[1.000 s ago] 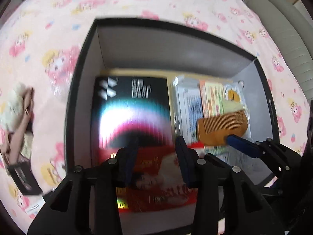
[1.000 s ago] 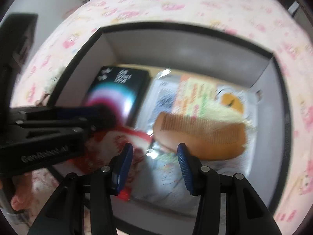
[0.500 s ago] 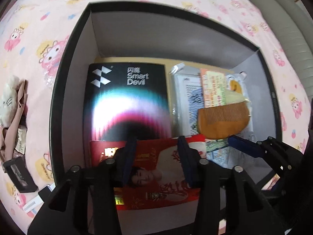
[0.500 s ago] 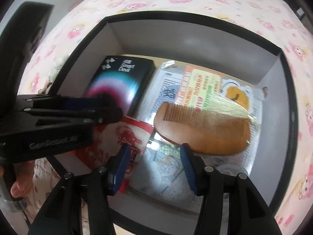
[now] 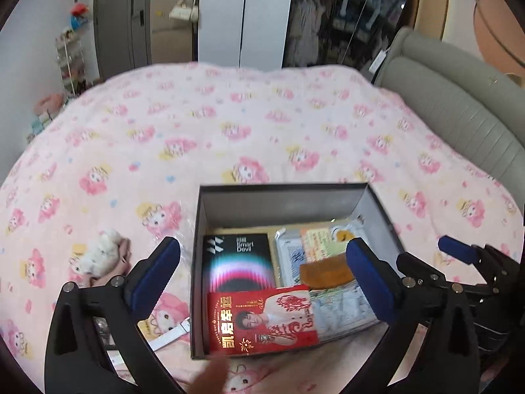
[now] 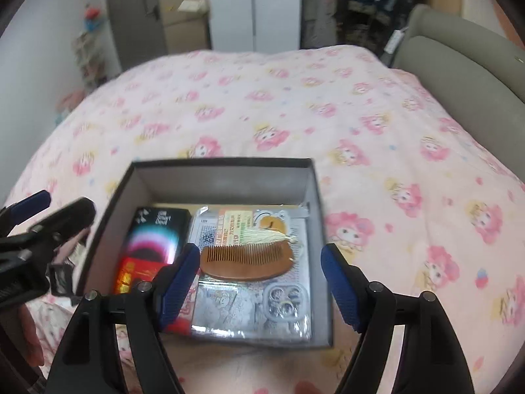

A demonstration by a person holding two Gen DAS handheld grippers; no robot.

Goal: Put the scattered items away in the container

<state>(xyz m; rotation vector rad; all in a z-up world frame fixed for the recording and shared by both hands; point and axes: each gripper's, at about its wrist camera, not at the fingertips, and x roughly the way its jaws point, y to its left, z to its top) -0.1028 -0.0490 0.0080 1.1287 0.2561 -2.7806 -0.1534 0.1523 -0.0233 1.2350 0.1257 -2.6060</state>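
A dark open box (image 5: 285, 207) (image 6: 226, 184) sits on the pink bedspread. Inside lie a black Smart Devil package (image 5: 238, 262) (image 6: 157, 233), a red packet (image 5: 262, 318) (image 6: 131, 272), a wooden comb (image 5: 325, 272) (image 6: 246, 259) with a pale tassel, and clear-wrapped packets (image 6: 249, 308). My left gripper (image 5: 262, 282) is open and empty, held above the box's near side. My right gripper (image 6: 261, 284) is open and empty above the comb. It also shows at the right of the left wrist view (image 5: 459, 256).
Left of the box on the bedspread lie a small white plush toy (image 5: 98, 256), a black card-like item (image 6: 60, 277) and a white strip (image 5: 170, 331). A grey padded headboard (image 5: 459, 105) runs along the right. Wardrobes stand beyond the bed.
Both grippers have opened wide and pulled back up out of the box. The red packet and the comb now lie free in the box.
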